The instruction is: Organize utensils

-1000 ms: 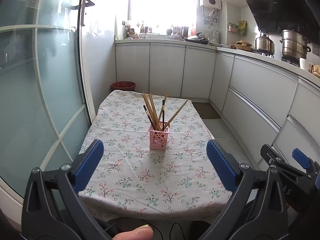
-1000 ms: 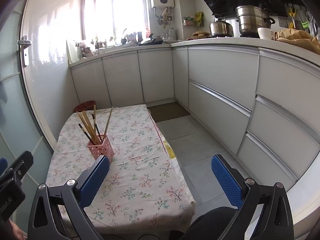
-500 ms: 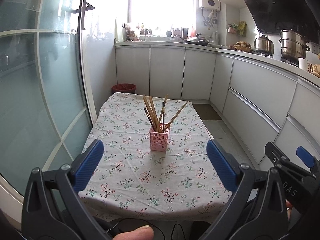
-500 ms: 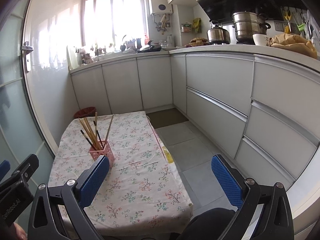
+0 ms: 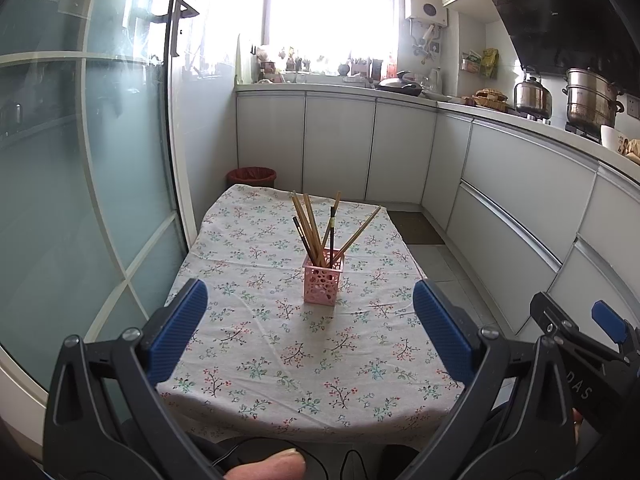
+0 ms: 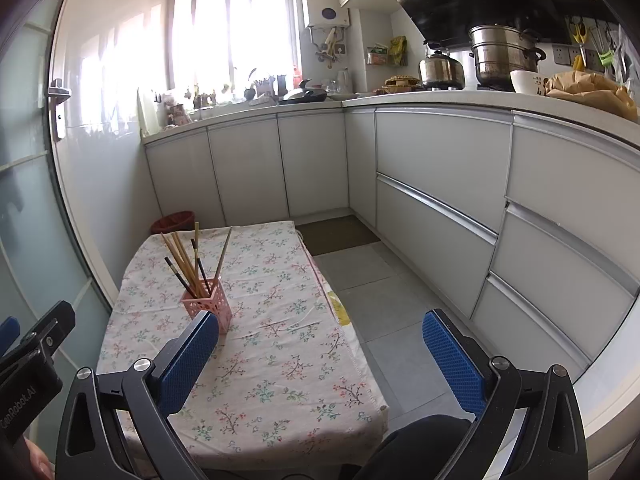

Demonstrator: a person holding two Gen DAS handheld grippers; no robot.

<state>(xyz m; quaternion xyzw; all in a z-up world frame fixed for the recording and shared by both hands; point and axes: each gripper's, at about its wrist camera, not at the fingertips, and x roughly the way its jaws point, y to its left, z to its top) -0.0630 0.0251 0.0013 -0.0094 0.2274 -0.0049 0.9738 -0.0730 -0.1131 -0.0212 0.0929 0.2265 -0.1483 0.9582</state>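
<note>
**Both claws wide, holder of chopsticks at mid-bench**

The left claw [image 5: 310,334] hangs above the near end of the bench [image 5: 256,360], aimed straight down its length, blue pads spread wide with nothing between them. The right claw [image 6: 320,354] sits further right, over the bench's right edge and the tiled floor [image 6: 380,292], equally wide and empty. Neither touches the cloth.

The left wrist view looks squarely along the floral tablecloth, with the frosted glass door [image 5: 80,200] at its left and the right claw's black frame with a blue tip [image 5: 580,332] at its lower right. A fingertip [image 5: 268,466] shows at its bottom edge. The right wrist view instead takes in the cabinet drawers [image 6: 440,208], the steel pots [image 6: 504,56] and a paper bag [image 6: 592,92] on the kitchen counter, plus part of the left claw's body [image 6: 32,356] at its lower left.

The pink holder [image 5: 322,280] is a small square perforated basket, upright near the bench's middle, well ahead of both claws. In the right wrist view it stands just beyond the left pad. From it fan the chopsticks [image 5: 310,228]: several pale wooden ones and a couple of dark ones, leaning outward in different directions.

A red bin [image 5: 252,176] stands on the floor past the far end.
</note>
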